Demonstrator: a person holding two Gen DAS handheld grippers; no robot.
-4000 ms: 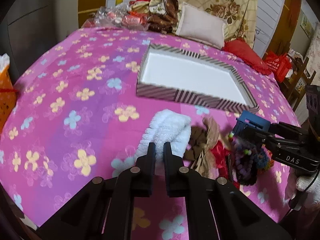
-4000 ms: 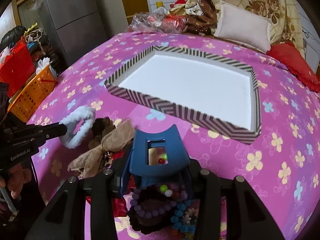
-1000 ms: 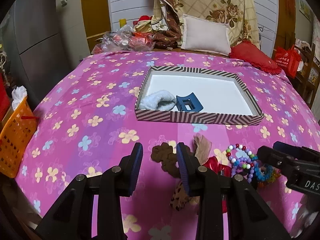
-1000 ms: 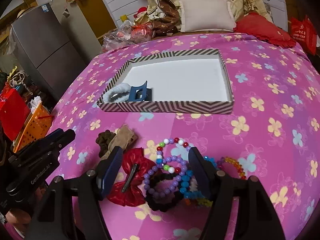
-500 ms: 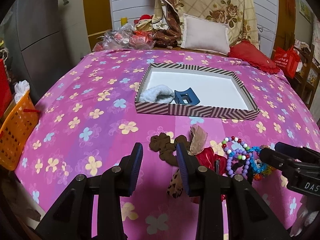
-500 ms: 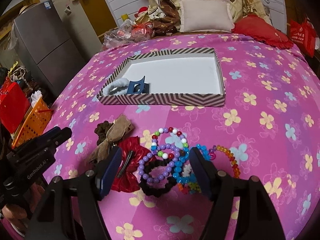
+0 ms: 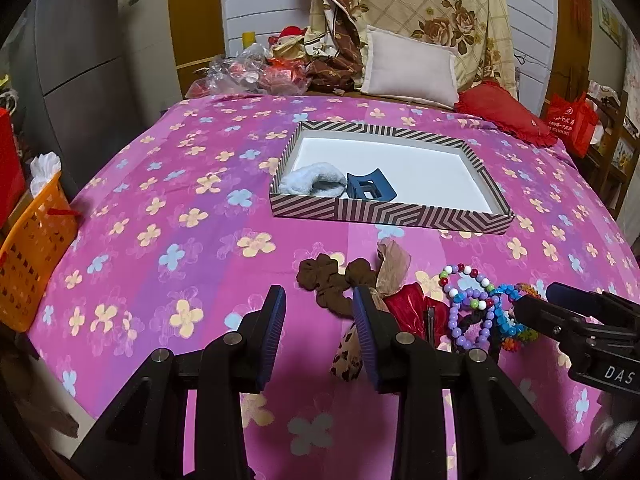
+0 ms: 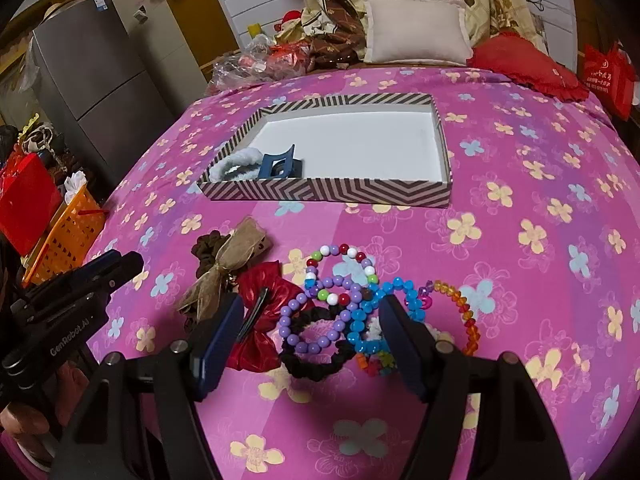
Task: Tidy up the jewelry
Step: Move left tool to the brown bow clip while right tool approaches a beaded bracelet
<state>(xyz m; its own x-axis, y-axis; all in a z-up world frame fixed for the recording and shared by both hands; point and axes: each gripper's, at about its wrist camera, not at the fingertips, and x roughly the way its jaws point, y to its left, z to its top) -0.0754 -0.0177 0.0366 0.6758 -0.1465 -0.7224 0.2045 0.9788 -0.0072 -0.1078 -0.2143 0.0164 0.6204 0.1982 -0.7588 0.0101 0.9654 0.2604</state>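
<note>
Tangling is looking like the main risk: straight ahead of the right tool (image 8: 308,330), between its parted, empty fingers, a purple bead bracelet (image 8: 316,316) is lying across a black scrunchie (image 8: 320,360), with a blue bead bracelet (image 8: 368,320) touching both and a red bow clip (image 8: 262,300) just beside its left finger. Closing here would probably be lifting several pieces at once, or dragging a strand loose. The left tool (image 7: 318,320) is hovering over the bed's pink floral sheet (image 7: 160,240), fingers likewise apart and holding nothing, with a brown scrunchie (image 7: 324,280) just beyond its right finger and a tan ribbon bow (image 7: 394,264) overlapping it. Well ahead of both tools, the striped box (image 8: 328,192) is already holding a fluffy white scrunchie (image 7: 312,184) and a blue claw clip (image 7: 368,188).
</note>
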